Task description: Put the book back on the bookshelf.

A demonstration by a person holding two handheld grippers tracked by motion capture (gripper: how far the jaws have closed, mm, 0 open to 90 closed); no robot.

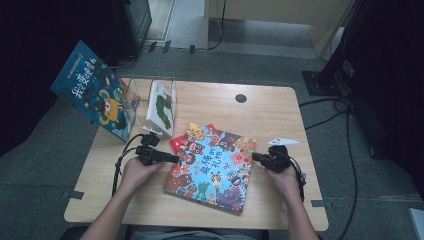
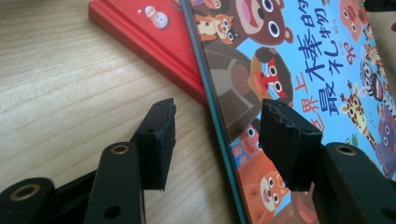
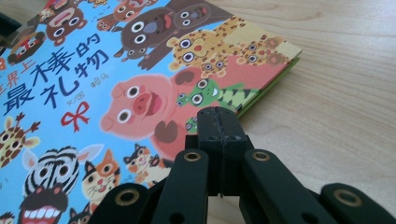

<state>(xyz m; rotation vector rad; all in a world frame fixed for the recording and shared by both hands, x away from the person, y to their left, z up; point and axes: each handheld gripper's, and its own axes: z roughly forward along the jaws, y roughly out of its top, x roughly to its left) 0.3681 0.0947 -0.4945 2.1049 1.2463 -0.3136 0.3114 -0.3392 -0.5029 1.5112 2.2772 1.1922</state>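
Note:
A large blue picture book [image 1: 212,167] with cartoon animals lies flat on the wooden table, partly over a red book [image 1: 176,143]. My left gripper [image 1: 176,158] is at the blue book's left edge. In the left gripper view its jaws stand open [image 2: 217,114], one over the table and one over the cover [image 2: 303,60], with the book's edge running between them and the red book [image 2: 149,32] beyond. My right gripper [image 1: 255,157] is at the book's right side. In the right gripper view its jaws are shut [image 3: 218,116] with nothing between them, their tips at the cover [image 3: 93,70] near its right edge.
At the back left of the table [image 1: 280,115] a clear stand holds a leaning blue book [image 1: 95,90] and a white book with a green caterpillar [image 1: 162,107]. A round cable hole [image 1: 241,98] sits near the far edge. Bare wood lies right of the blue book.

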